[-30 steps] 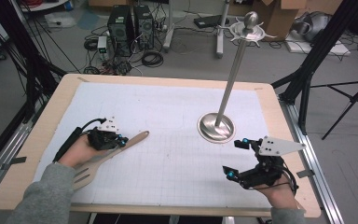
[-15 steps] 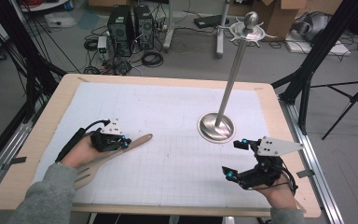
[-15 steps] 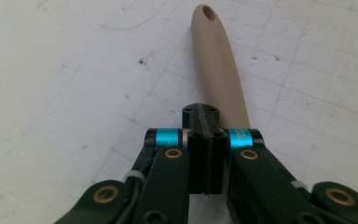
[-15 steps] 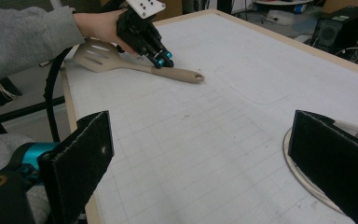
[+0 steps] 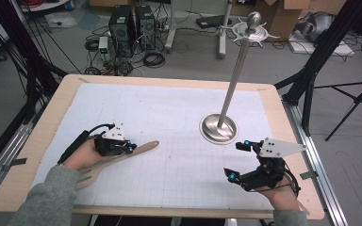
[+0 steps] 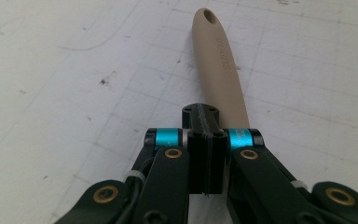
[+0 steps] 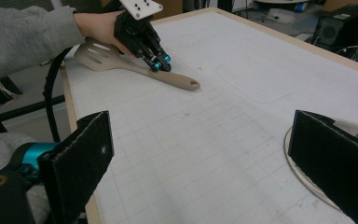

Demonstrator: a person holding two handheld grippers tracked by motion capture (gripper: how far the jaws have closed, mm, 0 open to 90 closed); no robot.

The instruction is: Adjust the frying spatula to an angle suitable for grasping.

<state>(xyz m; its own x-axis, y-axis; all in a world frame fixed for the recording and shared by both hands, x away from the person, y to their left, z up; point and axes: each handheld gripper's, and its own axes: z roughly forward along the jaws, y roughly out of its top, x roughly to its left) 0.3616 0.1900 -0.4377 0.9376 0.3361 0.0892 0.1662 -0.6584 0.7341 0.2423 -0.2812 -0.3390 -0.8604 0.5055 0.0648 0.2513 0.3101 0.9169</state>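
A beige slotted spatula [image 5: 141,149] lies low over the white gridded mat, handle pointing right. My left gripper [image 5: 129,148] sits on the handle's middle, jaws closed tight on it. In the left gripper view the handle [image 6: 219,60] runs out from behind the closed left gripper [image 6: 207,116], its hanging hole at the far end. The right gripper view shows the spatula [image 7: 177,80] and the left gripper [image 7: 158,63] far off. My right gripper [image 5: 235,160] rests at the front right, jaws wide apart and empty; in its own view the right gripper [image 7: 205,154] frames bare mat.
A tall metal stand [image 5: 235,70] with hooks at its top rises from a round base [image 5: 218,128] just beyond the right gripper; the base's rim [image 7: 303,172] shows by the right jaw. The wooden table edge [image 5: 179,212] runs along the front.
The left gripper and the spatula's handle have shifted slightly right and toward the front edge. The right gripper has stayed put.
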